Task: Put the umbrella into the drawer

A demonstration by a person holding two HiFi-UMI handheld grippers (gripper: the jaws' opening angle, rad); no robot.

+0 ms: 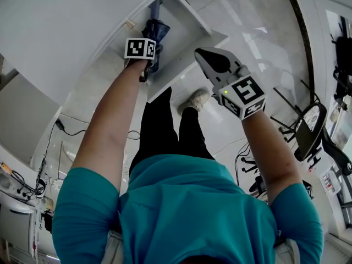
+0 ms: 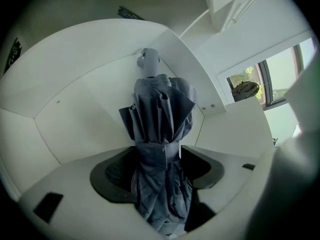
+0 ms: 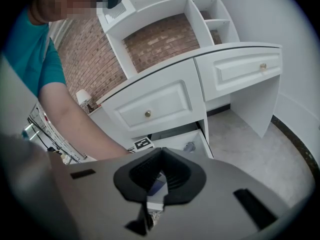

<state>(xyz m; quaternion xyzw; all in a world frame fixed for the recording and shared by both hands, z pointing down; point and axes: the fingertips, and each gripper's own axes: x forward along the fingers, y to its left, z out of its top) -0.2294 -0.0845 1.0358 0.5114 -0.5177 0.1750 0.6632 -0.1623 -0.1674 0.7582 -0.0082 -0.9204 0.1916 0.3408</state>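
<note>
Left gripper [image 2: 157,153]: lower centre of left gripper view; upper left of centre in head view [image 1: 152,59], angled down into the drawer.
Left jaws: set wide, closed round the strapped waist of the umbrella, fabric against both pads.
Umbrella [image 2: 160,119]: folded, grey-blue, strap fastened. Centre of left gripper view, running from the jaws up toward the drawer's far corner. Contact between far end and corner not determinable. Top centre of head view [image 1: 156,27], inside the drawer.
Drawer [image 2: 75,119]: pulled open, white inside. Fills the left gripper view behind the umbrella; top centre of head view [image 1: 187,59].
Right gripper [image 3: 161,153]: lower centre of right gripper view; right of centre in head view [image 1: 200,53], outside the drawer, near its front panel.
Right jaws: together at the tips, nothing clamped.
Counter [image 3: 257,109]: white desk, upper half of right gripper view, with two closed drawers [image 3: 150,104] with brass knobs; open drawer directly below the left one.
</note>
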